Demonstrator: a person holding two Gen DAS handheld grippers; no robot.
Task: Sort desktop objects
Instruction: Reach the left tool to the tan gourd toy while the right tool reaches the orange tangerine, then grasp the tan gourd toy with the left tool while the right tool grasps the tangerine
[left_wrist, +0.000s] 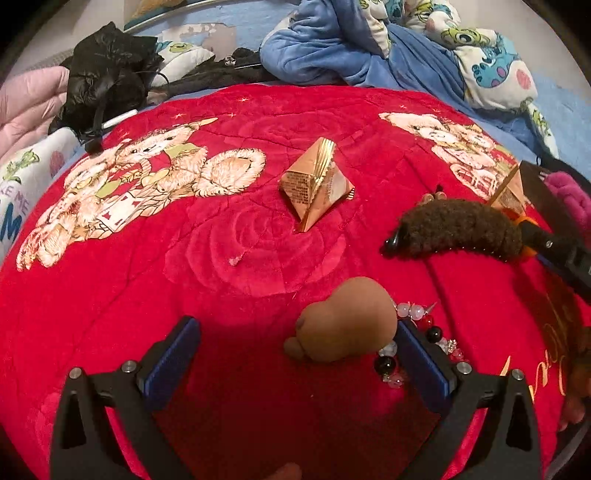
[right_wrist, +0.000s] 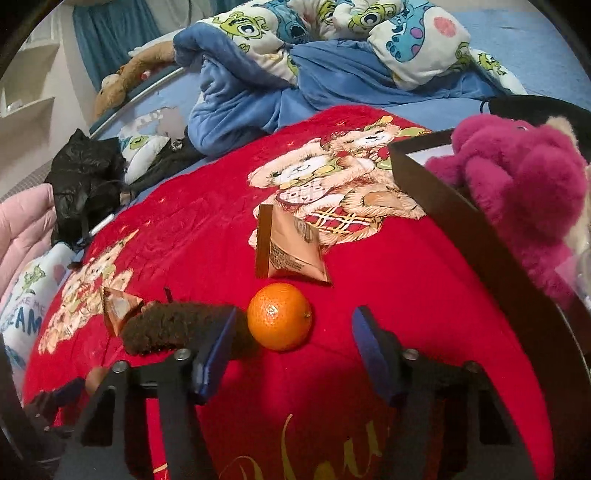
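Left gripper (left_wrist: 299, 347) spread wide over the red plush blanket (left_wrist: 147, 295), a tan gourd-shaped toy (left_wrist: 343, 321) between its fingers, untouched; right gripper (right_wrist: 293, 347) parted, the round orange tangerine (right_wrist: 279, 316) just ahead, unpinched; beyond it a gold foil pyramid packet (right_wrist: 291, 251); further right, a black box (right_wrist: 461, 221) holding a magenta plush toy (right_wrist: 517, 192).

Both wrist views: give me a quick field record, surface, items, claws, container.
surface: red blanket with teddy-bear print
left claw: open, tan gourd-shaped object between its fingers, bead bracelet beside it
right claw: open, orange just ahead, not gripped
other items: two gold pyramid packets, brown fuzzy item
container: dark box holding pink plush toy
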